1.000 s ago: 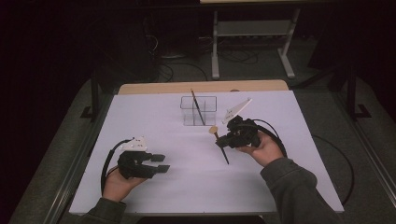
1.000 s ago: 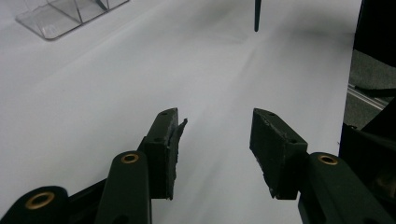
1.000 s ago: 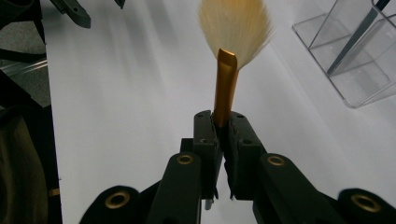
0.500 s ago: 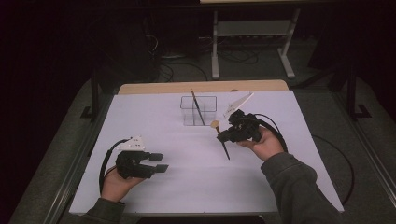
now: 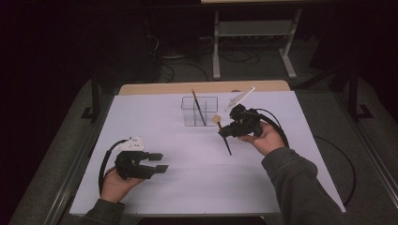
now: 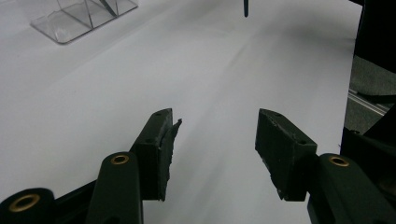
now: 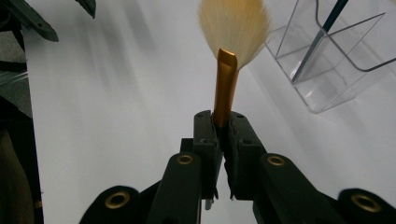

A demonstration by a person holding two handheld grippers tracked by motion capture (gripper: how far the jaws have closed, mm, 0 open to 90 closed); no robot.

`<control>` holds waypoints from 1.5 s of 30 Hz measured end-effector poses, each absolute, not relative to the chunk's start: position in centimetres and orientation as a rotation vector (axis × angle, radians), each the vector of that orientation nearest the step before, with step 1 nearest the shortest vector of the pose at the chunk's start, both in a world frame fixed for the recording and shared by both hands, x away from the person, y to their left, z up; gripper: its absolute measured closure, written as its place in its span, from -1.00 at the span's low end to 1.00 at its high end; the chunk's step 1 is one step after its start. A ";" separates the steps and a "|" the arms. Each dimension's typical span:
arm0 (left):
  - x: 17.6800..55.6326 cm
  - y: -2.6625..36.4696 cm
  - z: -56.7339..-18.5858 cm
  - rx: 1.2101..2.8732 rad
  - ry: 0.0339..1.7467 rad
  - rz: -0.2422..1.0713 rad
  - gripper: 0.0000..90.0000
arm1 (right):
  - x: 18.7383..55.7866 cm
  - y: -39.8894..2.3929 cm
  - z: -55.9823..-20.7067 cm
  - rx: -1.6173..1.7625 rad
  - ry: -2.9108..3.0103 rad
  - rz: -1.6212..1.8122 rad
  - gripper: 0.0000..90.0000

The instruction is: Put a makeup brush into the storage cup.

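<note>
Right tool [image 5: 224, 131] is clamped tight on a makeup brush [image 5: 223, 136], its two black jaws pressed together around the gold ferrule just below the bristles. From the right gripper view, the brush [image 7: 225, 88] rises straight out between the jaws, its pale fan of bristles spread at the top and the gold collar catching the light. In the high view the brush hangs tilted above the desk [image 5: 187, 187], bristle end up and toward the clear organiser [image 5: 199, 111], dark handle pointing down and away from it. The brush head sits just beside the organiser's front right corner, apart from it as far as the pictures show.

The clear organiser stands near the far edge of the white desk, and a second, dark thin brush [image 5: 197, 107] leans inside one of its compartments. In the right gripper view the organiser [image 7: 345, 70] lies to the upper right of the held brush, with that dark handle slanting through it.

Left tool [image 5: 161, 162] rests well away from the organiser, toward the near left part of the desk, held low in the person's left hand [image 5: 115, 185]. Its jaws stand partly apart and have just been opening; the left gripper view shows bare white desk between the pads [image 6: 163, 149], with nothing held. The organiser's corner [image 6: 79, 18] appears far ahead of it.
</note>
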State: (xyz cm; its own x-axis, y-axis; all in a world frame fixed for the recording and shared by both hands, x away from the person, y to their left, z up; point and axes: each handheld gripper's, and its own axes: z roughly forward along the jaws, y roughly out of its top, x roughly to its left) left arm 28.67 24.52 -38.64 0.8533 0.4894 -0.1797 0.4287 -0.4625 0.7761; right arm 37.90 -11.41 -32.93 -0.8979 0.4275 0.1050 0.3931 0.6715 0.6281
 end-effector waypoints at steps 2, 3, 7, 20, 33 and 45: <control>28.6 24.6 -38.6 2.116 0.672 0.085 0.02 | 38.0 -11.4 -32.8 0.699 2.824 1.043 0.84; 28.6 24.6 -38.6 2.116 0.674 0.086 0.02 | 38.1 -11.3 -32.7 0.702 2.820 1.051 0.84; 28.6 24.8 -38.5 2.109 0.676 0.096 0.00 | 38.5 -11.2 -32.7 0.700 2.821 1.051 0.84; 28.7 25.1 -38.5 2.090 0.682 0.110 -0.14 | 39.8 -11.1 -31.8 0.694 2.805 1.066 0.84; 28.8 25.2 -38.7 2.110 0.679 0.119 -0.31 | 41.1 -10.3 -30.8 0.703 2.798 1.057 0.84; 28.8 25.4 -38.6 2.097 0.675 0.138 -0.37 | 42.9 -9.9 -29.5 0.718 2.767 1.070 0.84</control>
